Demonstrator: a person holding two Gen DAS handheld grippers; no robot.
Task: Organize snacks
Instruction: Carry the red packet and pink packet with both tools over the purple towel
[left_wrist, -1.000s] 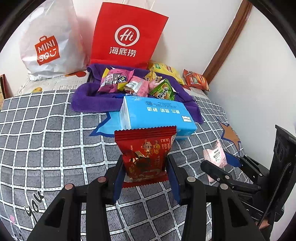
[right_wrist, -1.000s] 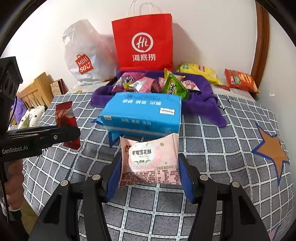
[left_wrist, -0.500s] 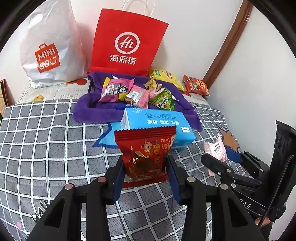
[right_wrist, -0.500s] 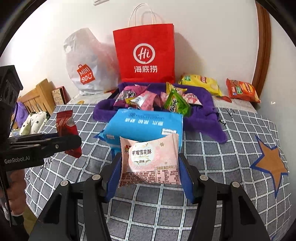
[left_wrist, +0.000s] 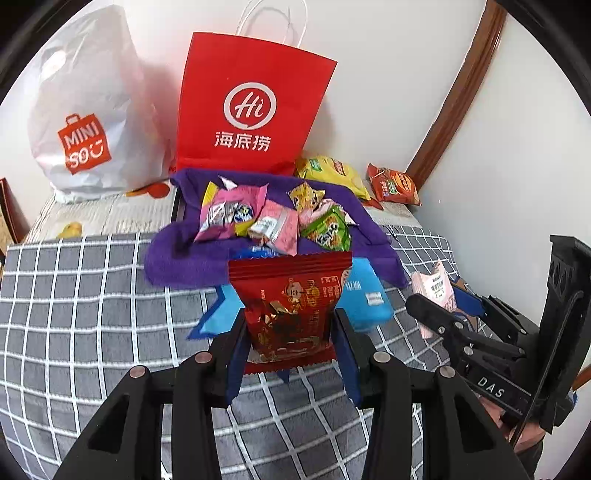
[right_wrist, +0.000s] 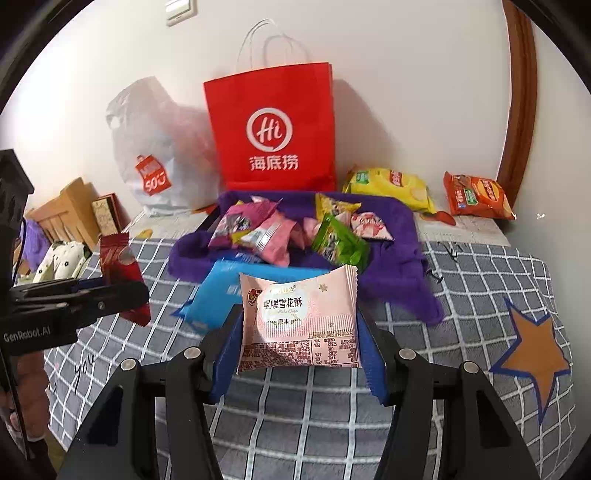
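My left gripper (left_wrist: 290, 334) is shut on a red snack packet (left_wrist: 291, 299), held upright above the grey checked bedspread. My right gripper (right_wrist: 299, 332) is shut on a pink snack packet (right_wrist: 299, 317). Each gripper also shows in the other's view: the right one (left_wrist: 443, 299) with its pink packet (left_wrist: 432, 288), the left one (right_wrist: 110, 291) with its red packet (right_wrist: 120, 266). Ahead lies a purple cloth (left_wrist: 177, 254) (right_wrist: 399, 236) piled with several small snack packets (left_wrist: 258, 218) (right_wrist: 258, 232). A blue tissue pack (left_wrist: 362, 299) (right_wrist: 218, 295) lies between the grippers and the cloth.
A red paper bag (left_wrist: 251, 107) (right_wrist: 273, 125) and a white plastic bag (left_wrist: 81, 122) (right_wrist: 155, 155) stand against the wall. A yellow chip bag (right_wrist: 391, 184) and an orange packet (right_wrist: 476, 195) lie at the back right. A wooden bed frame (right_wrist: 62, 218) is at left.
Both grippers have risen and moved forward toward the purple cloth, each still holding its packet. The blue tissue pack now sits lower and partly hidden behind the packets.
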